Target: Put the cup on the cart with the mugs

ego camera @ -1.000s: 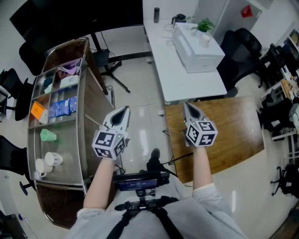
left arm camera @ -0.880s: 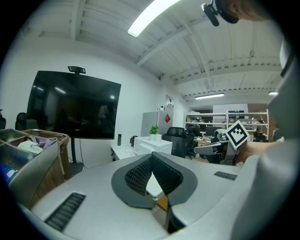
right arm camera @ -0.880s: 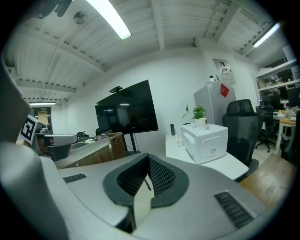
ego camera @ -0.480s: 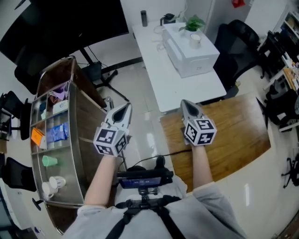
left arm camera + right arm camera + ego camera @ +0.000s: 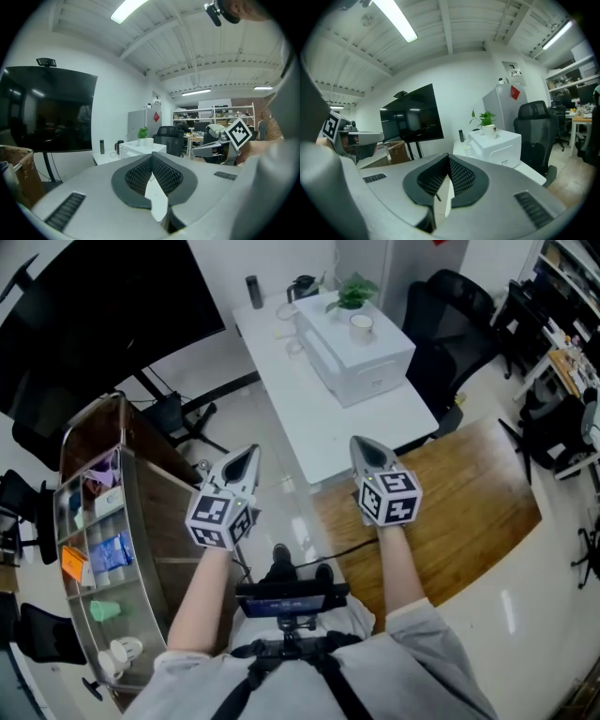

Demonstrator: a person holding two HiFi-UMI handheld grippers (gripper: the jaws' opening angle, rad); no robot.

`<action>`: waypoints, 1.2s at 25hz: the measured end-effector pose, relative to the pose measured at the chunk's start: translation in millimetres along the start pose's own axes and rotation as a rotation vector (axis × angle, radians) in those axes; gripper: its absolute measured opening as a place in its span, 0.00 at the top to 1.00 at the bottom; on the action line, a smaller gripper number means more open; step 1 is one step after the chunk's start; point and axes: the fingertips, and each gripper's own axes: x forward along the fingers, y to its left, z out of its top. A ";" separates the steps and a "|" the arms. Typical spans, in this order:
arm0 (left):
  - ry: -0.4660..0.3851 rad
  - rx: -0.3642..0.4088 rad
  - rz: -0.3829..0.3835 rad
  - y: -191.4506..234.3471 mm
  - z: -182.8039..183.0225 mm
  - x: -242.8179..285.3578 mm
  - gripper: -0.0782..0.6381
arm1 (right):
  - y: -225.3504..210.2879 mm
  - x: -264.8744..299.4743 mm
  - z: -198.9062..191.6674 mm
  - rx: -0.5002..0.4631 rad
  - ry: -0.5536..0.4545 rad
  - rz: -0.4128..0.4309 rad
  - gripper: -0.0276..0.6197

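Cart (image 5: 141,615) at left, mugs (image 5: 120,653) on it, cup (image 5: 361,329) on box (image 5: 361,367) on table (image 5: 291,418) ahead, desk (image 5: 459,512) at right

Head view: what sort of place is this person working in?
Most likely an office or lab workspace: a long white desk, a black office chair beside it, and a large dark screen on a stand.

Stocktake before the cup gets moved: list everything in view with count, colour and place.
table: one, white, centre
box: one, white, on table
cup: one, white, atop box
plant: one, green, behind cup
bottle: one, dark, table's far end
chair: one, black, upper right
cart: one, metal, left
mugs: two, white, cart's near end
green cup: one, green, beside the mugs
wooden table: one, brown, right
screen: one, black, upper left
left gripper: one, grey, foreground, shut
right gripper: one, grey, foreground, shut
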 end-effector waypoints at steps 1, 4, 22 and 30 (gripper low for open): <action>-0.002 0.001 -0.012 3.9 1.3 7.0 0.88 | -2.5 6.3 1.4 -0.007 0.001 -0.012 0.95; -0.005 0.001 -0.056 18.8 5.3 27.5 0.88 | -5.3 27.0 9.7 -0.009 -0.001 -0.046 0.95; -0.014 0.025 -0.247 89.6 31.2 143.4 0.88 | -84.1 166.1 63.8 -0.029 0.002 -0.225 0.56; 0.023 0.051 -0.244 91.0 34.0 213.6 0.88 | -174.4 231.3 75.1 -0.032 0.018 -0.269 0.30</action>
